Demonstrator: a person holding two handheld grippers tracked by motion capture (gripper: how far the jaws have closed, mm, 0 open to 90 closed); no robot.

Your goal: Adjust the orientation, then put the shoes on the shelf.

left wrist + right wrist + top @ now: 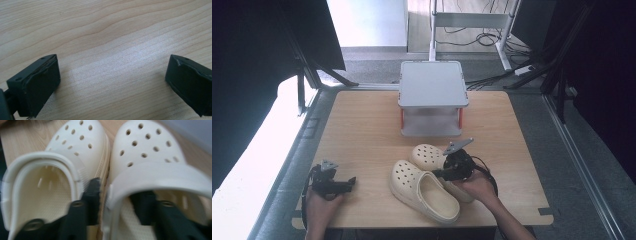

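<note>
On the wooden table lie two cream clogs side by side, touching: a nearer clog toward the person's edge and a farther clog just behind it, partly covered by the right gripper. One grey two-tier stand sits at the far middle of the table, well apart from the shoes. Two grippers are in play. The left gripper rests near the table's front left corner, away from both clogs; its own view shows its jaws spread wide with bare wood grain between them. The right gripper view, which is blurred, shows what the high view hides: one jaw sits in the seam between the two clogs and the other inside the opening of the right-hand clog, so the side wall of that shoe stands between them, with the other clog beside it.
</note>
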